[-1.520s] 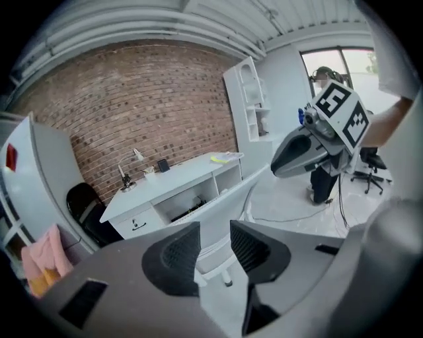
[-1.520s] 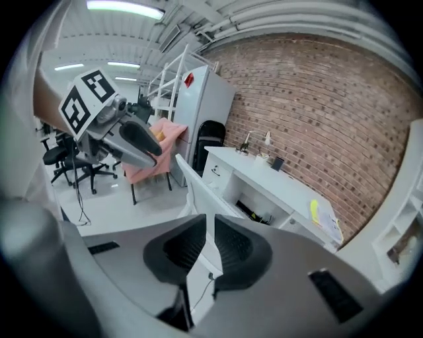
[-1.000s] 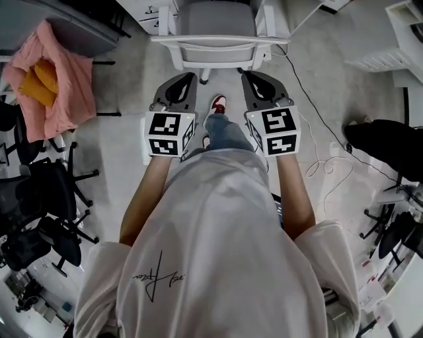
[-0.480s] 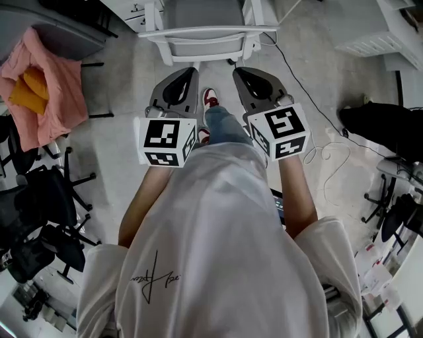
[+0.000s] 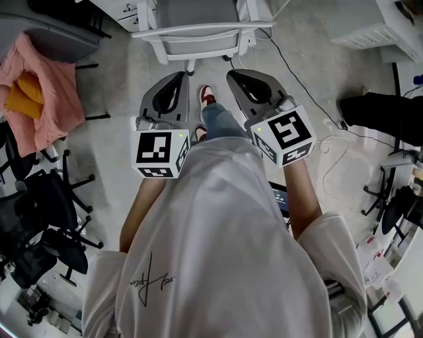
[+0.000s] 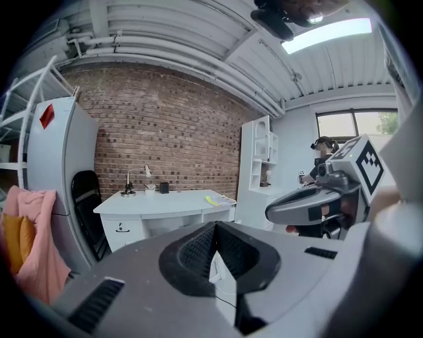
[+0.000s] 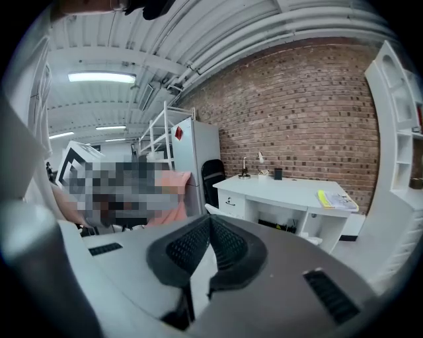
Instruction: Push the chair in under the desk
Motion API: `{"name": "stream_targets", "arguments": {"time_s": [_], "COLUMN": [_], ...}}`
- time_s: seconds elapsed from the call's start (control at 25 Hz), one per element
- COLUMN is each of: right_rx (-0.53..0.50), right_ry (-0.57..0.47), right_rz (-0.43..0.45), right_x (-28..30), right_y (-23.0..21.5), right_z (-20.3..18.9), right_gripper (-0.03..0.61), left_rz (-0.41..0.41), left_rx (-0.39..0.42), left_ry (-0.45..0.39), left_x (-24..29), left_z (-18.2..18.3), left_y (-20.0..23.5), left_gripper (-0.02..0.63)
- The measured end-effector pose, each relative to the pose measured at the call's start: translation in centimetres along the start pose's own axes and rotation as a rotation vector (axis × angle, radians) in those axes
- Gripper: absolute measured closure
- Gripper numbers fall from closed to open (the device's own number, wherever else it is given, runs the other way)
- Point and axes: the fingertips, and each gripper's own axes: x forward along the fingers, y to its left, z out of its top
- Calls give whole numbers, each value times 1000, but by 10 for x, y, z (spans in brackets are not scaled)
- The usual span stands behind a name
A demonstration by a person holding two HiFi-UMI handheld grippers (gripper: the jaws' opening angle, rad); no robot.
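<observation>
Top centre of the head view, the white chair (image 5: pixel 198 12) doesn't look tucked under the bench (image 6: pixel 165 201) yet. Left claw (image 5: pixel 173 84) and right claw (image 5: pixel 242 80) are both pinched shut on nothing, near it but not touching. Looks like the approach step. Next I'd plant both on the backrest (image 5: pixel 201 33) and shove straight forward. Versus a second ago, the chair sits higher in frame and the claws sit lower.

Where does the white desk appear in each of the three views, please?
Head view: white desk at the top edge, beyond the chair.
Left gripper view: centre-left, against the brick wall.
Right gripper view: right of centre.
Shared landmark: the pink cloth, left of the desk in every view.
</observation>
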Motion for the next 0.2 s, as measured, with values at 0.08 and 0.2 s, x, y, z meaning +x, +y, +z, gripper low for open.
{"name": "stream_targets", "arguments": {"time_s": [0.08, 0.2], "right_rx": [3, 8], "right_ry": [6, 17], "right_rz": [5, 13], "right_x": [-2, -7], "right_y": [2, 5], "right_z": [-3, -9], "right_gripper": [552, 552], "left_rz": [0, -1], "left_rx": [0, -2], "left_ry": [-2, -2], "left_x": [-2, -4], "left_z": [1, 0], "left_y": [-1, -3], "left_gripper": [609, 609]}}
